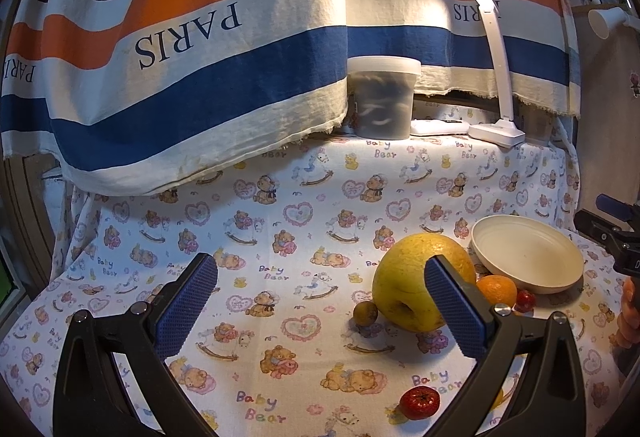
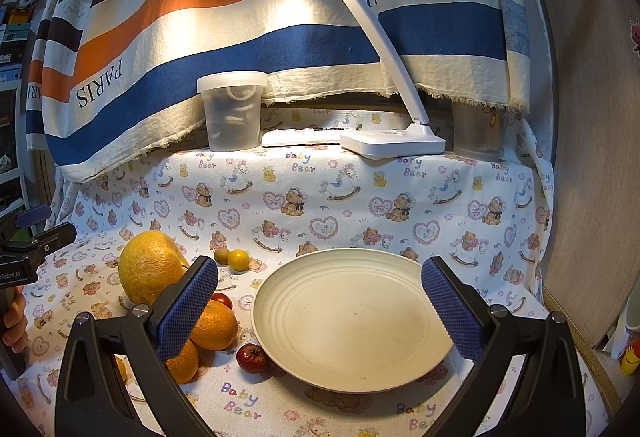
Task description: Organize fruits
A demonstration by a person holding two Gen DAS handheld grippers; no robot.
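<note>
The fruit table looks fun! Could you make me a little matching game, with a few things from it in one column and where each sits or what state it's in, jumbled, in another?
Things:
1. Cream round plate
2. Big yellow pomelo-like fruit
3. Translucent lidded plastic tub
4. White desk lamp

Descriptions:
A. Switched on, shining over the table
B. On the patterned cloth, left of the plate
C. Lying with nothing on it
D. At the back, by the striped fabric, lid closed

Pairs: 1-C, 2-B, 3-D, 4-A
</note>
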